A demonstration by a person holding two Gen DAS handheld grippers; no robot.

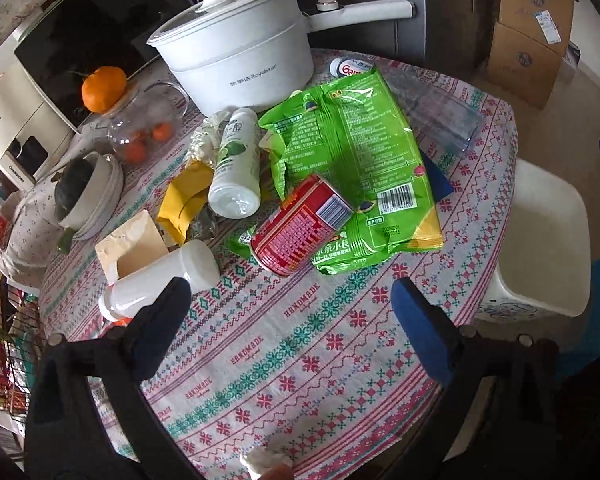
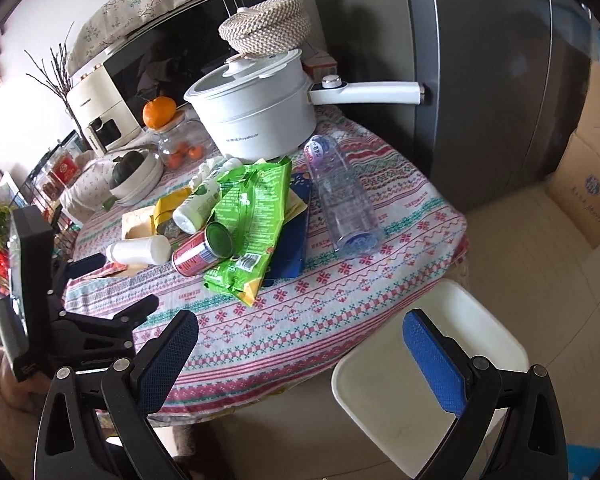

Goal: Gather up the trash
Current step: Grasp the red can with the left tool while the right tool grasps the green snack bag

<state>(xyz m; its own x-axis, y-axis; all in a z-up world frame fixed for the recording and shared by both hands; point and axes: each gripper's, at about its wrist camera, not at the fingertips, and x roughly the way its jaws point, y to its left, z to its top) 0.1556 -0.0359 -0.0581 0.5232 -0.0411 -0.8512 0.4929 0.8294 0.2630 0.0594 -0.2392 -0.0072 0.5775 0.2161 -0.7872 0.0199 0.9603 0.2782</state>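
Observation:
Trash lies in a heap on the round patterned table (image 1: 300, 360): a green snack bag (image 1: 352, 160) (image 2: 252, 208), a red can (image 1: 300, 228) (image 2: 202, 250) on its side, a white-and-green bottle (image 1: 238, 164) (image 2: 196, 206), a small white bottle (image 1: 164, 276) (image 2: 140, 250), a yellow wrapper (image 1: 186, 200) and a clear plastic bottle (image 1: 444, 116) (image 2: 344, 196). My left gripper (image 1: 292, 288) is open, just short of the can, its left finger next to the small white bottle. My right gripper (image 2: 300, 336) is open and empty over the table's near edge.
A white electric pot (image 1: 240, 60) (image 2: 260, 112) with a long handle stands at the back. A glass jar with oranges (image 1: 140, 128), a bowl holding a dark squash (image 1: 88, 192) and a black microwave stand to the left. A white chair (image 2: 432, 368) is at the right.

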